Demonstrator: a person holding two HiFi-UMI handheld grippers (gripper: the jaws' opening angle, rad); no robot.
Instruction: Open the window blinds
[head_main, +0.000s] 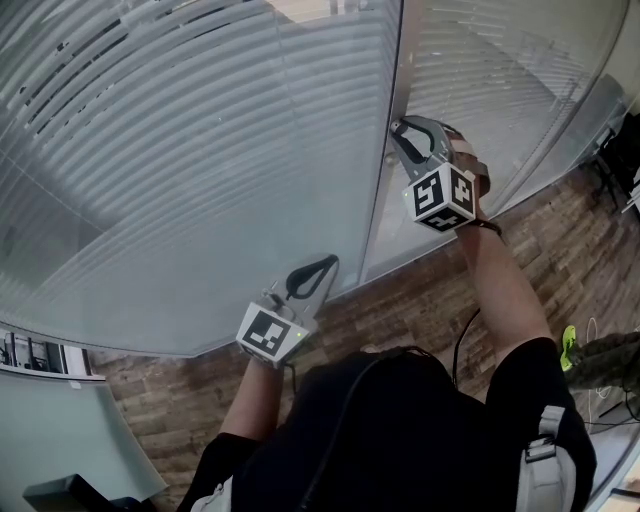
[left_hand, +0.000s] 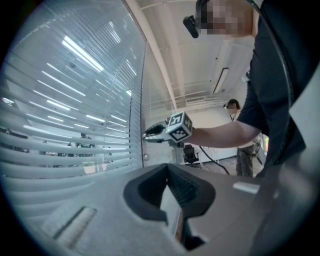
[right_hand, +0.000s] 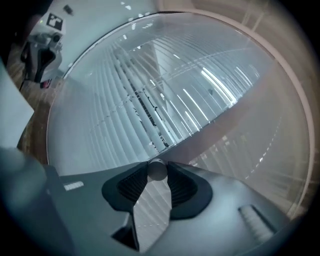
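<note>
The blinds (head_main: 180, 150) fill the upper left and top of the head view: thin, pale, horizontal slats behind smooth glass, split by a slim metal post (head_main: 388, 170) that runs down the middle. A small round grey knob (right_hand: 157, 170) sits at that post, at the lower centre of your right gripper view. Your right claw (head_main: 398, 130) is clamped on it, with the ribbed dark pads pressing its two sides. Your right forearm (head_main: 500, 280) reaches up from the lower right, nearly straight, and the claw points roughly level at the post. Your left claw (head_main: 328, 263) hangs lower, at the centre of the head view, near the bottom edge of the glass. Its jaws are together with nothing between them. Below the panes, a wood-pattern floor (head_main: 560, 250) runs across the lower right.
</note>
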